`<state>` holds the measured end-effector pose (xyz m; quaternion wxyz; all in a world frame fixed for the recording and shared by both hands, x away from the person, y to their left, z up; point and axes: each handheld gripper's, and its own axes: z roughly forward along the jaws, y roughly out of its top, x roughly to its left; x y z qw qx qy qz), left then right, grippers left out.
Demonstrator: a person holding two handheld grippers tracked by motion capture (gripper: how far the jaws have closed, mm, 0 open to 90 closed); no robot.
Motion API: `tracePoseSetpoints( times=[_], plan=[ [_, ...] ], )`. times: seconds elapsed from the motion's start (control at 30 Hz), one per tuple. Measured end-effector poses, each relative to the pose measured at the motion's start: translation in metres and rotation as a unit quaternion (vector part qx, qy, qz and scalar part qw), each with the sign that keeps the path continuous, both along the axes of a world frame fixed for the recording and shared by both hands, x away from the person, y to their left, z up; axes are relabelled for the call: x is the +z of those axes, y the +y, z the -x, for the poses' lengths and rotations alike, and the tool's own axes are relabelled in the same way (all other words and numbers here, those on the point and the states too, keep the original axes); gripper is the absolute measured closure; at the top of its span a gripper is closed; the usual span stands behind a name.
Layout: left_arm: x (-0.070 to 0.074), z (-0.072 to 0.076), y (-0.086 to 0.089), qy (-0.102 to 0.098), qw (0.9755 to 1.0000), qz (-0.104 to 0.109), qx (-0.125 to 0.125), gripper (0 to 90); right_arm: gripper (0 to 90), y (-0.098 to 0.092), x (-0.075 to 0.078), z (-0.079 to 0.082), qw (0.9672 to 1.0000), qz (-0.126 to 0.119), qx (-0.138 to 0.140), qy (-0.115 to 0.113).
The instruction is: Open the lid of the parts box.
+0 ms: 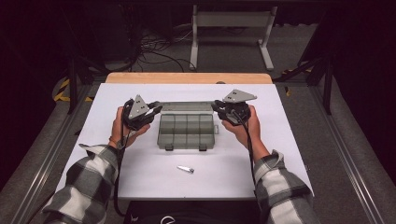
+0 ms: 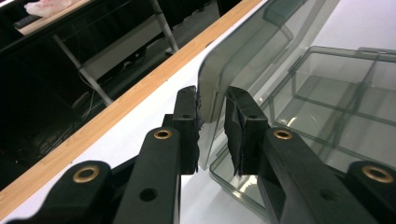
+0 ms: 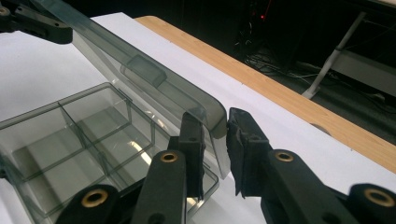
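1. High view: the organizer box (image 1: 186, 131) is being kept mid-counter (image 1: 140, 172), lid (image 1: 186, 107) half raised; a small metal part (image 1: 185, 169) is lying outside it.
2. Left gripper view: the lid's corner (image 2: 210, 100) is being clamped by the left gripper (image 2: 212, 121) fingers (image 2: 188, 126).
3. Right gripper view: the opposite corner (image 3: 215, 121) is being clamped by the right gripper (image 3: 215, 140); the compartments are empty, so loading is judged outstanding.

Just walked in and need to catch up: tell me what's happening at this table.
A person holds the clear lid of a compartment box by its two corners, the left gripper on one and the right gripper on the other. The lid stands raised and the compartments look empty. A small metal part lies on the white table nearer the person.
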<state>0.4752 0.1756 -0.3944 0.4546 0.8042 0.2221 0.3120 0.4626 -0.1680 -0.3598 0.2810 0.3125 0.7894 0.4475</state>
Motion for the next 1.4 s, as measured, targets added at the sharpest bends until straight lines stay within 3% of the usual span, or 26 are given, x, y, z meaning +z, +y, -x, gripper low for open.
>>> tracePoseSetpoints(
  times=[0.3,0.73,0.97,1.03,1.4],
  plan=[
    [0.001,-0.012,0.002,0.015,0.9997,0.021,0.001,74.4,77.1,0.003,0.005,-0.004,1.0,0.004,-0.009,-0.003],
    [0.004,-0.023,0.001,0.022,0.9994,0.027,0.009,73.7,79.5,0.003,0.008,-0.013,0.9998,0.0,-0.019,0.004],
    [-0.002,-0.029,0.001,0.033,0.999,0.025,0.017,75.5,77.5,0.002,0.004,-0.025,0.9996,-0.01,-0.023,0.01],
    [-0.006,-0.032,0.0,0.038,0.9986,0.033,0.018,75.3,77.1,0.003,0.002,-0.027,0.9996,-0.008,-0.025,0.007],
    [-0.019,-0.041,-0.002,0.058,0.9963,0.052,0.036,75.1,75.5,0.002,-0.016,-0.041,0.9979,-0.05,-0.041,0.003]
  ],
)
